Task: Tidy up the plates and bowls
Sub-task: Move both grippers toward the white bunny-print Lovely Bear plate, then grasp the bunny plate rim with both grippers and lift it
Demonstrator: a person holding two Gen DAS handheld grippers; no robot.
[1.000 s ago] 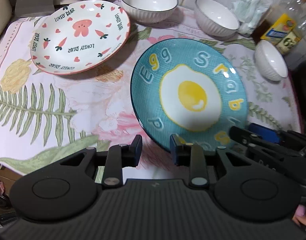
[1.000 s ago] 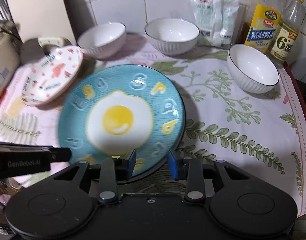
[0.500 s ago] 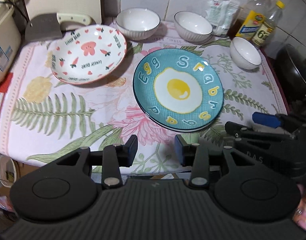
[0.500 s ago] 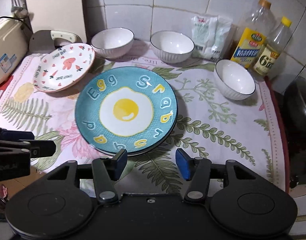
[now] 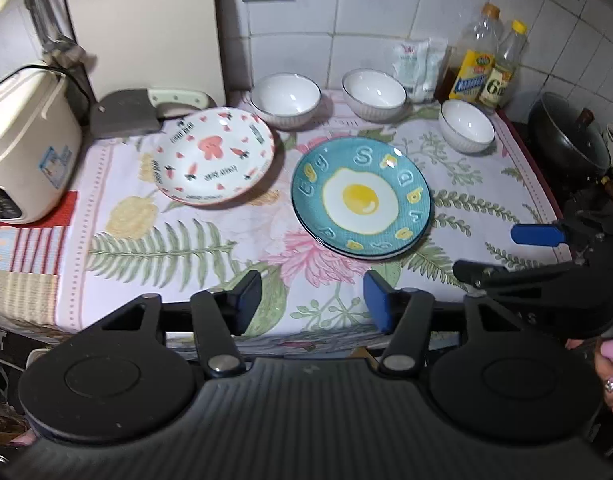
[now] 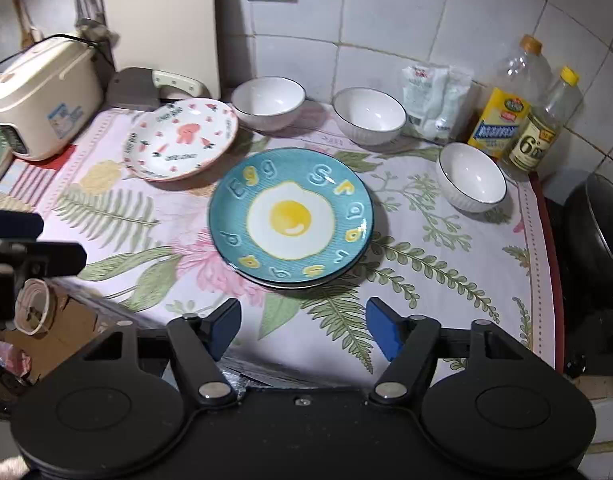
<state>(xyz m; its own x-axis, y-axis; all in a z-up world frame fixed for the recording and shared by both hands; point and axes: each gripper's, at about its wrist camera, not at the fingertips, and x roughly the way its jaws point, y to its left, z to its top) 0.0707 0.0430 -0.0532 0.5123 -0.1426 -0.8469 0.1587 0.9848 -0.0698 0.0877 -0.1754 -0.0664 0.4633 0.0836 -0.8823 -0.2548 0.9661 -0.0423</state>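
A blue fried-egg plate lies flat on the flowered tablecloth, with a second plate's rim showing under it. To its left sits a white rabbit plate, tilted on the cleaver. Three white bowls stand along the back. My left gripper hovers over the table's front edge, its jaws opening on nothing. My right gripper hangs just right of it, its jaws also opening and empty. Both are well short of the plates.
A rice cooker stands at the left and a cleaver lies behind the rabbit plate. Two oil bottles and a white bag line the tiled wall. A black wok sits beyond the table's right edge.
Both grippers have risen and drawn back from the egg plate, and their jaws have spread wider. The plate, at the right fingertips a second ago, now lies free on the table.
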